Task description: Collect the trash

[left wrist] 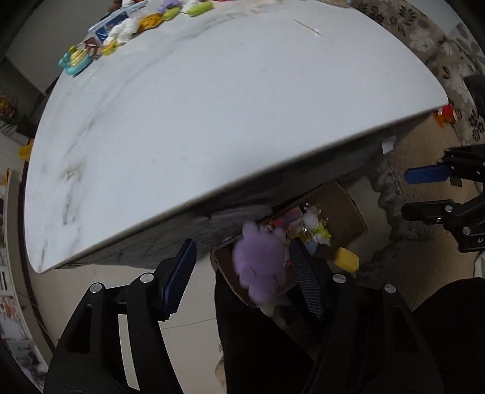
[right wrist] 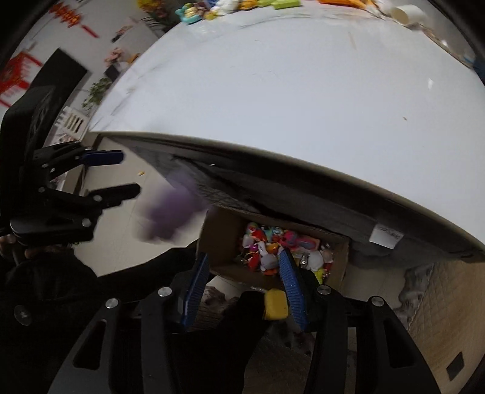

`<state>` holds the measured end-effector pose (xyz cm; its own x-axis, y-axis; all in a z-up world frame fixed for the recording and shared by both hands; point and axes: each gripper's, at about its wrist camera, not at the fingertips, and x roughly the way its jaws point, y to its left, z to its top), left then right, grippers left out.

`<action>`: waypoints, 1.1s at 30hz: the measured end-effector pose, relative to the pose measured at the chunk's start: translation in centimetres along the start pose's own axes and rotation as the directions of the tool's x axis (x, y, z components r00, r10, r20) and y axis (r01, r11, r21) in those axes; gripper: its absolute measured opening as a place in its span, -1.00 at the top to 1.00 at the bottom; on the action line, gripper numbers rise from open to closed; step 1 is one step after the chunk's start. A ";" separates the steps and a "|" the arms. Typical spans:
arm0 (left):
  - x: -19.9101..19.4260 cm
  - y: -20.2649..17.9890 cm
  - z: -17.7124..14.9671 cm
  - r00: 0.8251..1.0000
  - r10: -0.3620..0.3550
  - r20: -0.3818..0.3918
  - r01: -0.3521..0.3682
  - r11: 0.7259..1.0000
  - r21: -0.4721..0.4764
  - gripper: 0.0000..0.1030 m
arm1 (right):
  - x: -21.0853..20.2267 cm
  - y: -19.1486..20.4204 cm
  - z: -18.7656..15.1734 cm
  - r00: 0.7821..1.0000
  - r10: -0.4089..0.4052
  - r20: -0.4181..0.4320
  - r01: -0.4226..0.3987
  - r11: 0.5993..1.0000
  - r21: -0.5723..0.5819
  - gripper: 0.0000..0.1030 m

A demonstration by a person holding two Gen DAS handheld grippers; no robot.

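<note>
A purple plush toy [left wrist: 260, 266] is in mid-air between my left gripper's [left wrist: 242, 260] open fingers, over the near edge of a cardboard box [left wrist: 345, 209] on the floor under the table. It shows as a purple blur in the right wrist view [right wrist: 172, 212], just off the left gripper's [right wrist: 127, 174] tips. The box [right wrist: 221, 239] holds several colourful toys and wrappers. A yellow block [right wrist: 275, 304] is below my right gripper [right wrist: 242, 266], which is open over the box. The same block shows in the left wrist view [left wrist: 346, 259].
A white marble table [left wrist: 197, 121] fills the upper view, with its edge just ahead of both grippers. Several coloured items [left wrist: 121, 33] lie along its far side. A white cup [right wrist: 407, 15] lies at the far right. Patterned fabric [left wrist: 448, 60] is at the right.
</note>
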<state>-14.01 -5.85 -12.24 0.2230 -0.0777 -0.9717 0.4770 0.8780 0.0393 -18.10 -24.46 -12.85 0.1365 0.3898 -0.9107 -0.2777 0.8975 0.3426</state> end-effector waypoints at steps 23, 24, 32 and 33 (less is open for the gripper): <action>-16.9 14.8 18.1 0.815 0.103 0.571 0.042 0.971 -0.235 -0.77 | -15.7 5.4 22.2 0.711 -0.366 0.600 0.291 0.930 0.223 -0.89; -16.4 15.4 18.4 0.821 0.110 0.560 0.047 0.965 -0.257 -0.77 | -15.2 4.6 23.1 0.705 -0.417 0.573 0.314 0.909 0.274 -0.89; -13.6 16.7 18.7 0.831 0.271 0.485 -0.083 0.924 -0.374 -0.77 | -12.2 2.2 24.9 0.674 -0.528 0.517 0.381 0.848 0.369 -0.89; -13.4 16.8 18.6 0.836 0.268 0.479 -0.080 0.923 -0.376 -0.77 | -11.8 2.2 24.9 0.674 -0.533 0.511 0.387 0.845 0.369 -0.89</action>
<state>6.85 1.14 5.76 0.7213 -0.0560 -0.6903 0.1028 0.9943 0.0268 3.38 -21.97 4.38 0.7262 -0.1098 -0.6786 0.1696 0.9853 0.0221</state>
